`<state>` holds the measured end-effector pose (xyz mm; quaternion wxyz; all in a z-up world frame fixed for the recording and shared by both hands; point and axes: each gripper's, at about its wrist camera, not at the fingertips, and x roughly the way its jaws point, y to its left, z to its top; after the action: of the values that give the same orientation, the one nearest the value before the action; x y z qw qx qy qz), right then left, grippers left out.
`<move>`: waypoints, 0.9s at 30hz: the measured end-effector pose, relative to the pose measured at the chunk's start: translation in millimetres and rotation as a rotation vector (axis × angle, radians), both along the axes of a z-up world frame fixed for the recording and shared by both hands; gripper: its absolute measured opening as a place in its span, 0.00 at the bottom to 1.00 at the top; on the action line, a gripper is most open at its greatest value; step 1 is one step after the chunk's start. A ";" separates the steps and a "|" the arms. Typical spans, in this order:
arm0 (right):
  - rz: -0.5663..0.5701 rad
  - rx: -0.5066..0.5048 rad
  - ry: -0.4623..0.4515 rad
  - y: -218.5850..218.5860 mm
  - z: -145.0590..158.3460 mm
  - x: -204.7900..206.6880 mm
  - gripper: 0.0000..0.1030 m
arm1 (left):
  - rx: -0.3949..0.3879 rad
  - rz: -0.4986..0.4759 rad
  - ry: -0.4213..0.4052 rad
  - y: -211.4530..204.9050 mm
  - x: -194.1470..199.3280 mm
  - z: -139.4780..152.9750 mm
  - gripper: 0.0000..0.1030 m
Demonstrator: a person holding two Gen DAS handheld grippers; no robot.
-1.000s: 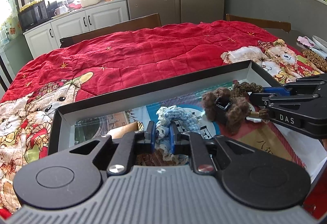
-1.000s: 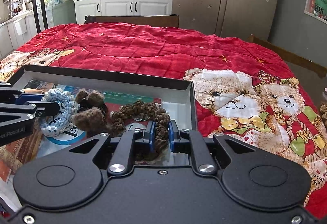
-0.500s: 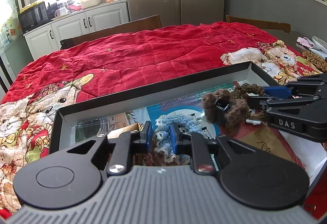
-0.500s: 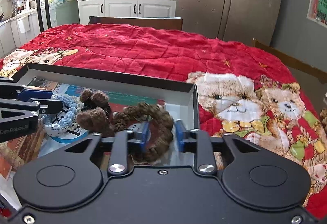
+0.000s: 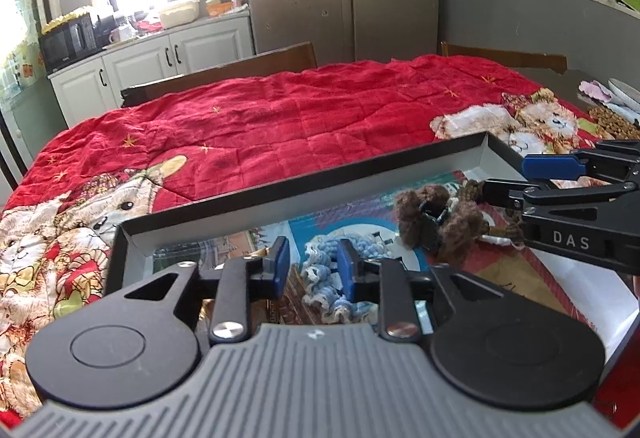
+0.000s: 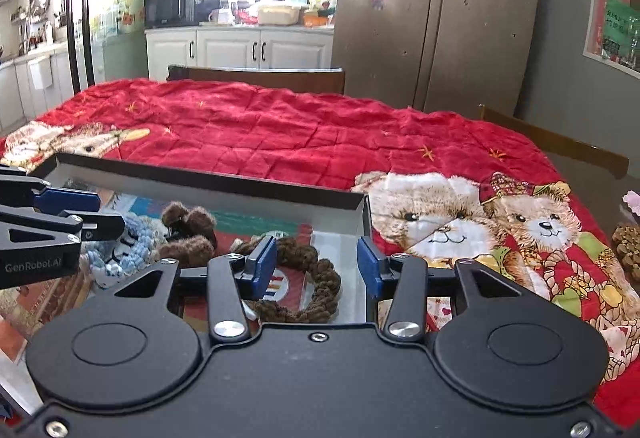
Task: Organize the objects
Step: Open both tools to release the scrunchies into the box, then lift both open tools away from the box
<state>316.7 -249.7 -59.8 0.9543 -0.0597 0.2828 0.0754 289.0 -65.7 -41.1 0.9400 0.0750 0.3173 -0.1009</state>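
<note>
Hovering low and tilted down over the shallow black tray [image 5: 280, 194], the left gripper [image 5: 313, 265] has its jaws parted around the light blue braided ring [image 5: 320, 272] without squeezing it, and the right gripper [image 6: 316, 262] sits loosely open over the dark brown rope ring [image 6: 316, 278], a fuzzy brown scrunchie [image 6: 188, 234] lying between the two rings. Both sets of jaws have just been opening, since a second ago each was pinching its ring. All of it sits on a red teddy-bear quilt [image 6: 280, 134] over the worktop, kitchen cabinets [image 6: 240, 48] and fridge [image 6: 436, 18] behind.
</note>
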 end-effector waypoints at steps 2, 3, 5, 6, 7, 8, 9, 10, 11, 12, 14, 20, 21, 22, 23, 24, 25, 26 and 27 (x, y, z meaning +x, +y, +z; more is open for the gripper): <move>-0.003 0.016 -0.010 -2.2 1.7 -1.7 0.42 | -0.004 0.008 -0.017 1.3 -2.0 2.1 0.55; -0.005 0.026 -0.013 -3.4 2.6 -2.6 0.42 | -0.007 0.013 -0.025 2.0 -2.7 3.2 0.57; -0.015 0.040 -0.024 -5.8 4.8 -4.6 0.46 | -0.014 0.020 -0.039 3.4 -4.4 5.1 0.60; -0.022 0.044 -0.035 -7.2 6.2 -6.0 0.48 | -0.019 0.023 -0.045 4.2 -5.5 6.0 0.61; -0.025 0.051 -0.043 -9.0 7.6 -7.6 0.48 | -0.024 0.026 -0.051 5.0 -6.2 7.0 0.62; -0.028 0.066 -0.047 -11.5 9.6 -8.7 0.51 | -0.031 0.028 -0.055 6.0 -7.5 8.2 0.63; -0.031 0.081 -0.046 -13.7 11.2 -9.5 0.52 | -0.036 0.029 -0.058 6.6 -8.8 9.1 0.64; -0.032 0.101 -0.049 -16.4 13.1 -10.5 0.52 | -0.041 0.031 -0.060 7.4 -10.3 10.1 0.65; -0.029 0.120 -0.057 -19.1 15.0 -12.0 0.52 | -0.047 0.032 -0.066 7.8 -12.4 11.8 0.65; -0.024 0.133 -0.067 -20.9 17.1 -14.0 0.53 | -0.051 0.032 -0.075 8.0 -15.0 13.7 0.67; -0.026 0.140 -0.088 -22.9 20.8 -18.3 0.62 | -0.051 0.033 -0.105 7.9 -21.6 19.1 0.73; -0.005 0.129 -0.189 -19.7 35.2 -38.8 0.95 | -0.020 0.034 -0.197 3.3 -41.8 34.8 0.90; 0.000 0.116 -0.208 -17.8 37.8 -43.4 0.98 | -0.022 0.032 -0.200 3.4 -43.7 36.5 0.95; 0.009 0.105 -0.221 -15.5 40.3 -47.8 0.98 | -0.030 0.030 -0.205 3.9 -46.3 38.6 0.98; 0.007 0.095 -0.236 -13.5 42.2 -52.9 1.00 | -0.041 0.027 -0.211 5.1 -49.1 40.9 1.00; -0.009 0.087 -0.258 -11.8 43.7 -59.2 1.00 | -0.052 0.024 -0.217 6.2 -51.0 42.8 1.00; -0.019 0.083 -0.274 -10.1 45.0 -64.5 1.00 | -0.061 0.026 -0.219 7.2 -53.1 45.0 1.00; -0.019 0.083 -0.283 -9.0 46.2 -69.1 1.00 | -0.068 0.029 -0.219 8.2 -54.9 47.3 1.00; -0.020 0.087 -0.280 -8.6 47.6 -72.6 1.00 | -0.076 0.033 -0.218 9.7 -56.7 49.4 1.00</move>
<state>244.1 -258.2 -12.2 0.9869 -0.0252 0.1439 0.0691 232.2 -56.0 8.4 0.9726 0.0445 0.2102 -0.0888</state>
